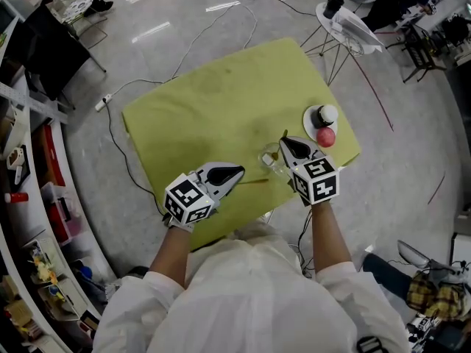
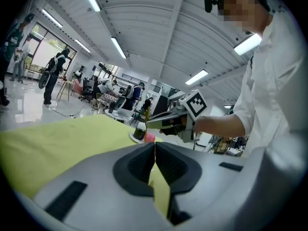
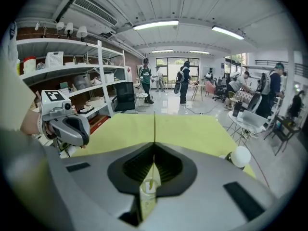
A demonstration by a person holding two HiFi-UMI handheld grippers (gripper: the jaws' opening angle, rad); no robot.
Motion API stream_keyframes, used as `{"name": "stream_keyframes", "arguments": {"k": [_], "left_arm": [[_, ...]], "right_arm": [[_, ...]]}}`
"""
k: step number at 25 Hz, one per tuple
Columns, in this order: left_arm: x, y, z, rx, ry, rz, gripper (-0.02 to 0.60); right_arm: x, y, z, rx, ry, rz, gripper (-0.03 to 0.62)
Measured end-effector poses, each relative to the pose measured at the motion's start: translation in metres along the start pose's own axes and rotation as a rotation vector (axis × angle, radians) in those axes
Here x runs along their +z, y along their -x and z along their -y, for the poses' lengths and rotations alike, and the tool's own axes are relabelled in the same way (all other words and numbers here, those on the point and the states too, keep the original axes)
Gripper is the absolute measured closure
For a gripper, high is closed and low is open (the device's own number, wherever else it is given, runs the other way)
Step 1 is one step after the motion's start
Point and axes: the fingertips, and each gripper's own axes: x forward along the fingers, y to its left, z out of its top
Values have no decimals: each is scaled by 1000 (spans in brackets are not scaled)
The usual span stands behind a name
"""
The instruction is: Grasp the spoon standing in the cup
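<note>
A small clear glass cup (image 1: pixel 270 157) stands on the yellow-green cloth (image 1: pixel 213 94) near the table's front right. In the right gripper view the cup (image 3: pixel 147 198) shows below the jaws, with the spoon's bowl in it. My right gripper (image 1: pixel 285 142) is over the cup, shut on the thin gold spoon (image 3: pixel 154 126), whose handle rises straight up past the closed tips (image 3: pixel 154 147). My left gripper (image 1: pixel 239 173) hovers just left of the cup, shut on nothing (image 2: pixel 155 150). From the left gripper view, the right gripper (image 2: pixel 153 122) is ahead with the spoon (image 2: pixel 147 112) upright in it.
A white plate (image 1: pixel 309 116) with a dark bottle topped by a white ball (image 1: pixel 327 113) and a pink ball (image 1: pixel 325 137) sits right of the cup. The table's front edge is close to both grippers. Cables, a chair and shelves surround the table.
</note>
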Motion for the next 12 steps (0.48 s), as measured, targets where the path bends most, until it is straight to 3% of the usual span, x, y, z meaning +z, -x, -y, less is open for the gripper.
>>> {"name": "stream_keyframes", "arguments": {"k": [12], "left_arm": [[0, 12, 4, -18, -21, 5, 577]], "right_arm": [[27, 25, -18, -31, 7, 86, 586]]}}
